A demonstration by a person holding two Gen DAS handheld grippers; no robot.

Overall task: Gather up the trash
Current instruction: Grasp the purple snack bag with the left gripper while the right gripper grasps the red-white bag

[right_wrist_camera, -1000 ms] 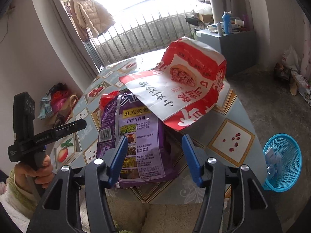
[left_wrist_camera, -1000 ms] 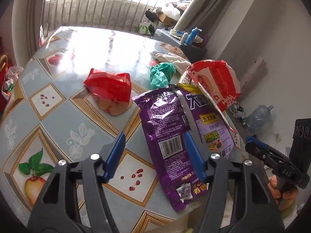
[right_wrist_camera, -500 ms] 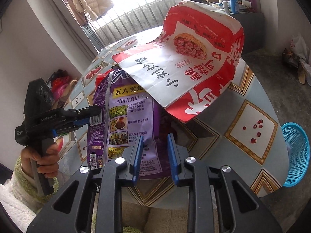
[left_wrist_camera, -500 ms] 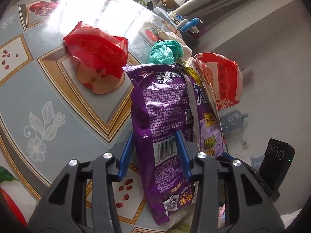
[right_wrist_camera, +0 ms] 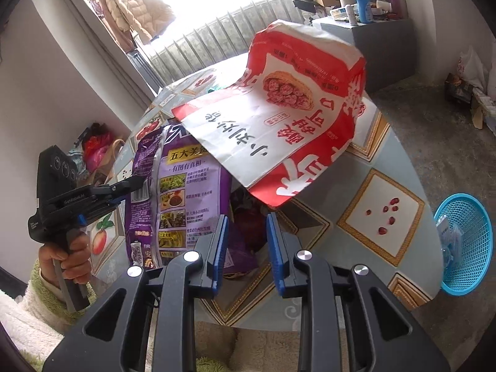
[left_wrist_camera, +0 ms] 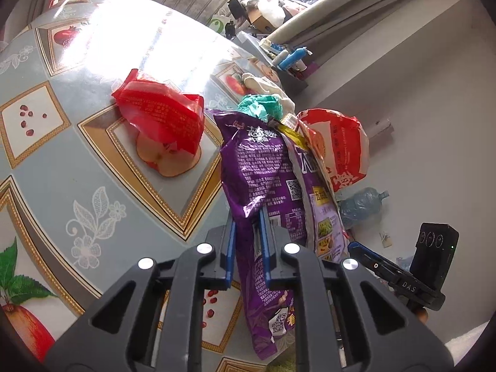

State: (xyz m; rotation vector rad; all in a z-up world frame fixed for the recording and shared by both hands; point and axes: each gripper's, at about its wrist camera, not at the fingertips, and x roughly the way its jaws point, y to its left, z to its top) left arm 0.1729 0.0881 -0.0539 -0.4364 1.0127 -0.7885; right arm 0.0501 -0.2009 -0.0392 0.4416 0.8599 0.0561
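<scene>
A purple snack bag (left_wrist_camera: 263, 186) is pinched near its lower edge by the narrowed jaws of the left gripper (left_wrist_camera: 248, 248) at the tabletop (left_wrist_camera: 93, 170) edge, its long axis running away from the gripper toward the table's middle. The right gripper (right_wrist_camera: 246, 241) is held partly open, empty, near a red-and-white paper bag (right_wrist_camera: 279, 130) resting on the purple one. If the purple bag is lifted, the paper bag may well be dragged or tipped off.

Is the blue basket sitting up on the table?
No, the blue basket sits on the floor beside the table, below its edge in the right wrist view.
</scene>
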